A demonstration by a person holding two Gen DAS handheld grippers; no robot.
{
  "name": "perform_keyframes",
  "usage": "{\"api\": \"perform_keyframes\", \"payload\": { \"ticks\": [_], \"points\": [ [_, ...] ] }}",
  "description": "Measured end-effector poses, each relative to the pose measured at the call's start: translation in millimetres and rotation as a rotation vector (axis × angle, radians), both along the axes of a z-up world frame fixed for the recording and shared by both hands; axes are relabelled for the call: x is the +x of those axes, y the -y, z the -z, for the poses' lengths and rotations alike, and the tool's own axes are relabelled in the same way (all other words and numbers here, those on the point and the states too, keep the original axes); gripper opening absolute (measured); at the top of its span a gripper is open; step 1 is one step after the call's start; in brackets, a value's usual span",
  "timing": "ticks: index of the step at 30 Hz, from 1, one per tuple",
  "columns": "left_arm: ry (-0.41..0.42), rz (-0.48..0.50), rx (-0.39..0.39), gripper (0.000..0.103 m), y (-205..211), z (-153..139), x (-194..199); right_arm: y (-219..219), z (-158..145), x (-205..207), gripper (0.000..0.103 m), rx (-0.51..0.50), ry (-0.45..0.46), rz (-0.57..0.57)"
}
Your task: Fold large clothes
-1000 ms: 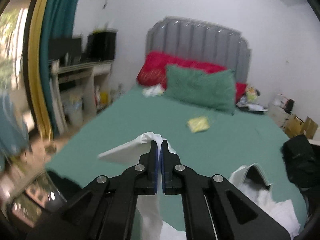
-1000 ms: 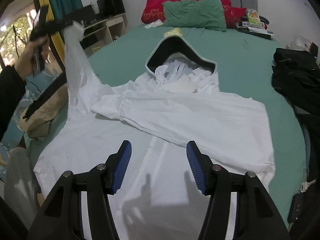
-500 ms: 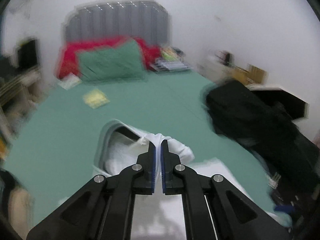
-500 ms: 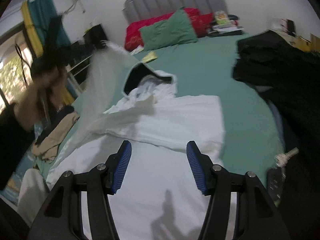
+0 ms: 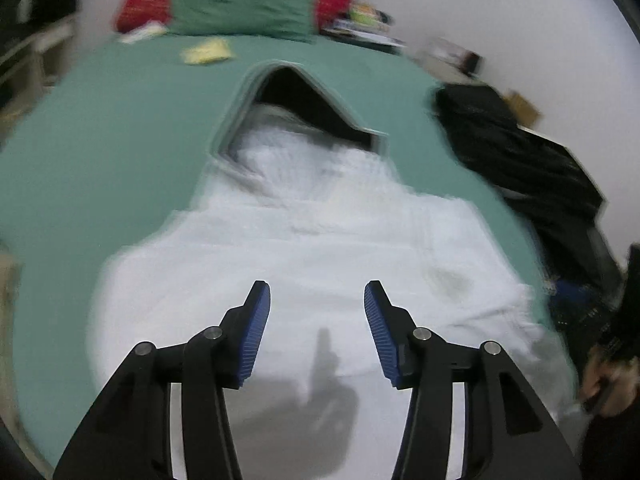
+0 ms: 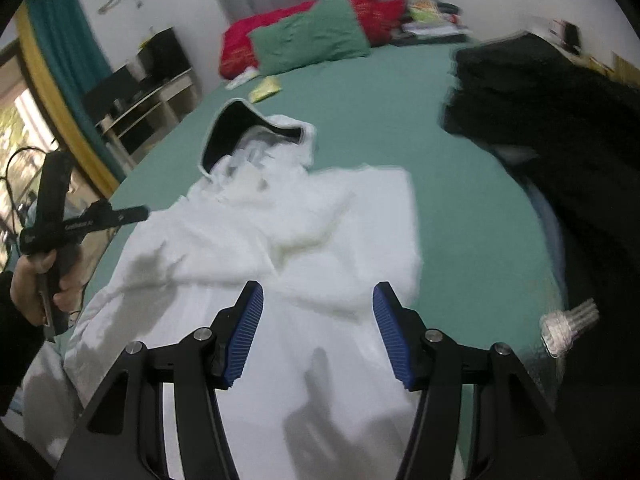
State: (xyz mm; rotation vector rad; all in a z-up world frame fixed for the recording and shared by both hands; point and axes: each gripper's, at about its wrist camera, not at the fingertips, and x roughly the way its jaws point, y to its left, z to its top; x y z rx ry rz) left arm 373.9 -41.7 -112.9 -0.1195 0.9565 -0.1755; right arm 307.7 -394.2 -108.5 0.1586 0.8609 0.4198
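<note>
A white hoodie (image 5: pixel 320 248) lies flat on the green bed (image 5: pixel 100 128), its dark-lined hood (image 5: pixel 304 96) pointing toward the pillows. Both sleeves lie folded across its chest. My left gripper (image 5: pixel 316 320) is open and empty, hovering above the hoodie's lower body. My right gripper (image 6: pixel 318 328) is open and empty above the hoodie (image 6: pixel 288 248) too. The left gripper also shows from the side in the right wrist view (image 6: pixel 136 213), held by a hand at the bed's left edge.
A pile of black clothes (image 5: pixel 528 160) lies on the bed's right side, also in the right wrist view (image 6: pixel 552 128). Green and red pillows (image 6: pixel 312 40) sit at the headboard. A yellow packet (image 5: pixel 208 52) lies near them. A desk (image 6: pixel 148 96) stands left of the bed.
My left gripper carried the white sleeve from the left across the hoodie's chest, opened and let it go. The sleeve now lies on the hoodie. The right gripper stayed open.
</note>
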Motion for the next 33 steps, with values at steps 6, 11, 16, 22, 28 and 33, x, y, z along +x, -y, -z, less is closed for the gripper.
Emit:
{"api": "perform_keyframes", "payload": {
  "ticks": [6,11,16,22,28,33],
  "points": [
    [-0.072,-0.099,0.080,0.052,-80,28,18,-66,21,95,0.057,0.011,-0.094,-0.056],
    [-0.100,-0.087,0.109,0.021,-98,58,28,-106,57,146,0.043,-0.064,-0.183,-0.045],
    [-0.093,-0.100,0.178,0.008,-98,73,25,-103,58,137,0.002,-0.204,-0.091,-0.026],
    [-0.100,-0.127,0.219,0.008,-93,74,29,-38,24,89,0.002,-0.162,0.020,0.081],
    [-0.110,-0.145,0.240,0.008,-89,75,34,12,66,50,0.003,-0.098,-0.162,0.159],
    [-0.082,-0.171,0.254,0.008,-86,60,30,10,62,34,0.027,-0.106,-0.149,0.137]
  ]
}}
